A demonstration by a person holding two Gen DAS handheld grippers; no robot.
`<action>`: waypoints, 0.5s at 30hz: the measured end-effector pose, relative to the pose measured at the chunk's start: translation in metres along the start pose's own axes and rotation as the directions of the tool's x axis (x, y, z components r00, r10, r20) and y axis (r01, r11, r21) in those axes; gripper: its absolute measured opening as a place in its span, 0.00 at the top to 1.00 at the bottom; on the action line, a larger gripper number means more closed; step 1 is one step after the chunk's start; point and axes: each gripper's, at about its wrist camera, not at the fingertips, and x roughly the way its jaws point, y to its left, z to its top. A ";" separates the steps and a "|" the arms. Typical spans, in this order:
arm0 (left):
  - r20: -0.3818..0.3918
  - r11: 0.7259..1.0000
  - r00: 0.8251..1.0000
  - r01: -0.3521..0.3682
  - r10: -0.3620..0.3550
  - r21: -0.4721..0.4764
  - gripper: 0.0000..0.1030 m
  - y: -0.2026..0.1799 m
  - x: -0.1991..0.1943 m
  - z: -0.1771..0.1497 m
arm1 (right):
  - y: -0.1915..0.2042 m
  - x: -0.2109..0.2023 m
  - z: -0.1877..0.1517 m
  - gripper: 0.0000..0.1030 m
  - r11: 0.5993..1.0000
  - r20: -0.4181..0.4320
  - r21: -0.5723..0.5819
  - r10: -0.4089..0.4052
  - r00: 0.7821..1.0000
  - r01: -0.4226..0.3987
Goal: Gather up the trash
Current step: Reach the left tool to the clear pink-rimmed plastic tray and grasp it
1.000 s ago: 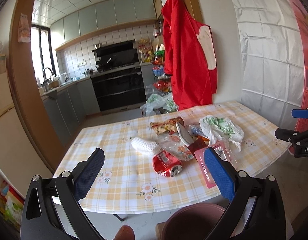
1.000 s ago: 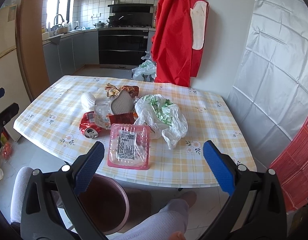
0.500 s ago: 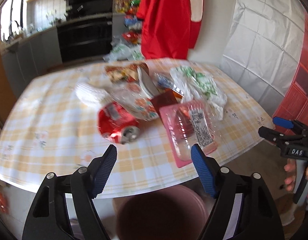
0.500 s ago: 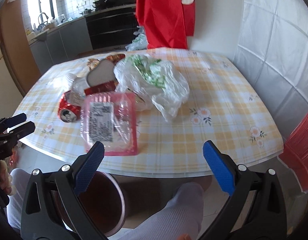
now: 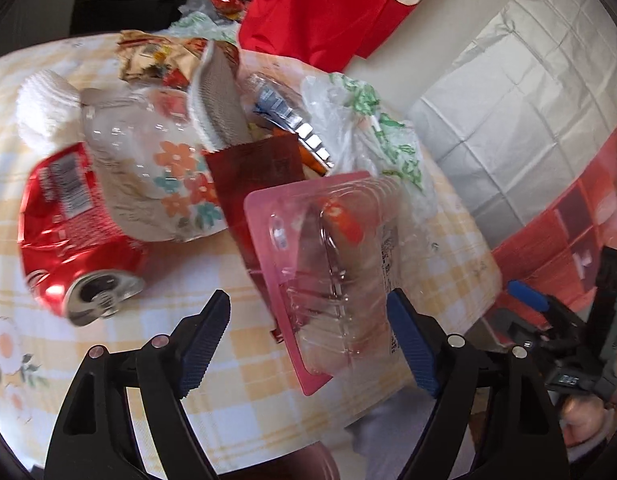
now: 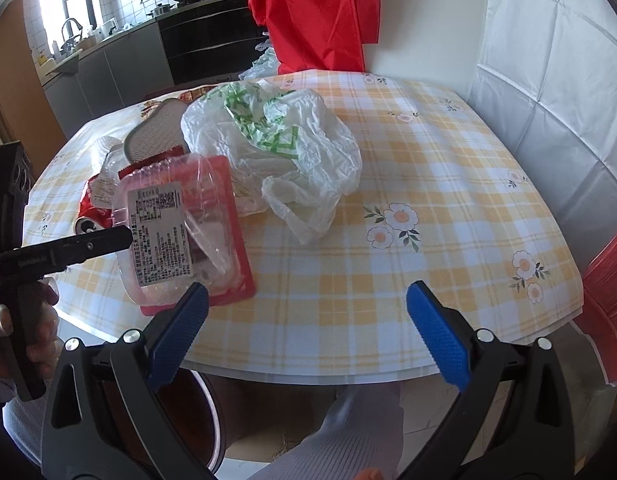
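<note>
A pile of trash lies on the checked table (image 6: 428, 200). A pink plastic tray (image 5: 328, 272) with a clear lid sits at the near edge; it also shows in the right wrist view (image 6: 180, 232). My left gripper (image 5: 308, 340) is open, its fingers on either side of the tray's near end, not touching. A crushed red can (image 5: 68, 232) lies left of it, with a clear floral wrapper (image 5: 156, 184) on top. A white plastic bag (image 6: 276, 140) lies behind. My right gripper (image 6: 304, 332) is open and empty over the table's near edge.
A brown bin (image 6: 188, 420) stands on the floor under the near table edge. A red apron (image 6: 308, 12) hangs on the wall behind the table. A red crate (image 6: 608, 292) is at the right. The person's leg (image 6: 348, 440) is below.
My left gripper moved forward and down, close to the pink tray, and narrowed a little. My right gripper moved slightly closer to the table.
</note>
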 end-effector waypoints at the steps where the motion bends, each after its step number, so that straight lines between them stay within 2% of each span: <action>1: -0.003 1.000 1.000 0.011 -0.011 0.005 0.21 0.000 0.002 0.001 | -0.001 0.002 0.000 0.05 1.000 -0.002 0.002 0.001 1.000 -0.001; 4: -0.018 0.999 0.999 0.037 -0.037 0.009 0.12 0.001 0.010 0.002 | -0.001 0.010 0.002 0.05 1.000 -0.013 0.005 0.000 1.000 0.000; 9: -0.031 0.988 0.988 0.151 -0.152 -0.019 0.11 -0.001 0.021 0.006 | 0.001 0.020 0.005 0.05 1.000 -0.028 -0.002 -0.003 1.000 0.003; 13: -0.039 0.986 0.986 0.165 -0.165 -0.005 0.11 -0.010 0.031 0.010 | 0.003 0.021 0.008 0.05 1.000 -0.029 -0.009 -0.007 1.000 0.007; 14: -0.043 0.986 0.986 0.164 -0.164 -0.005 0.16 -0.011 0.032 0.010 | 0.002 0.021 0.008 0.05 1.000 -0.028 -0.009 -0.008 1.000 0.008; 15: -0.049 0.986 0.985 0.164 -0.164 -0.006 0.29 -0.011 0.033 0.011 | 0.002 0.020 0.008 0.05 1.000 -0.026 -0.010 -0.010 1.000 0.010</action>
